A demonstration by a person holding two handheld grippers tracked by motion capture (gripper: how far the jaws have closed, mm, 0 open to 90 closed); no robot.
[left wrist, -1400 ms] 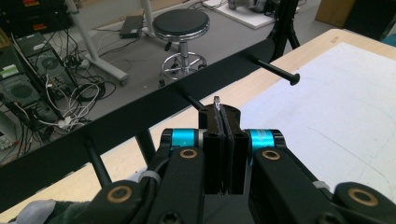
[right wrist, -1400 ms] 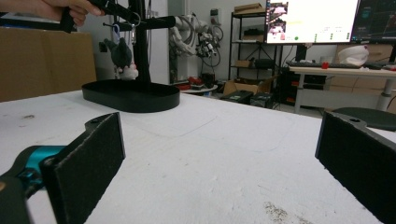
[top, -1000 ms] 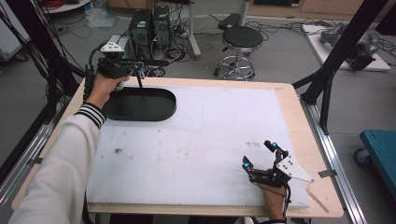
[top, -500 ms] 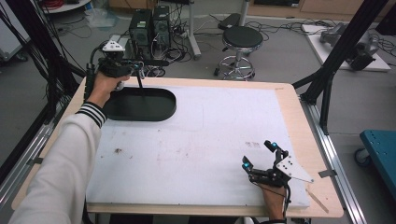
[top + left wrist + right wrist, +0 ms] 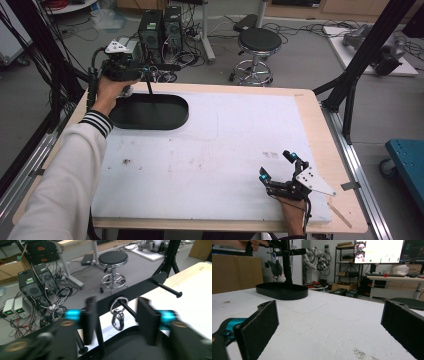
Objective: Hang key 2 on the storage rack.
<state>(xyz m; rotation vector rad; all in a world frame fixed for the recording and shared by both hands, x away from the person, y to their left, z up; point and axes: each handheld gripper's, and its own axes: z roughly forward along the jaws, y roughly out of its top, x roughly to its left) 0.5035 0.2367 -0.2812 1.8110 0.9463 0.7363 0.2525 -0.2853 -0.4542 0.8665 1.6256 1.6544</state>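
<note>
Silver key ring (image 5: 119, 305) now hangs on the black rack (image 5: 135, 291), upper middle. Left gripper (image 5: 117, 322), jaws just spreading, holds nothing and should back away next; right gripper (image 5: 278, 167) rests spread wide.

Bare white mat (image 5: 220, 145) mid-table; black stand (image 5: 149, 102) blocking far-left corner

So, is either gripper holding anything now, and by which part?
Nothing is held. The left gripper has just been opening; its jaws stand apart on either side of the keyring hanging on the rack's peg, without pressing it. The right gripper is open over the table.
</note>
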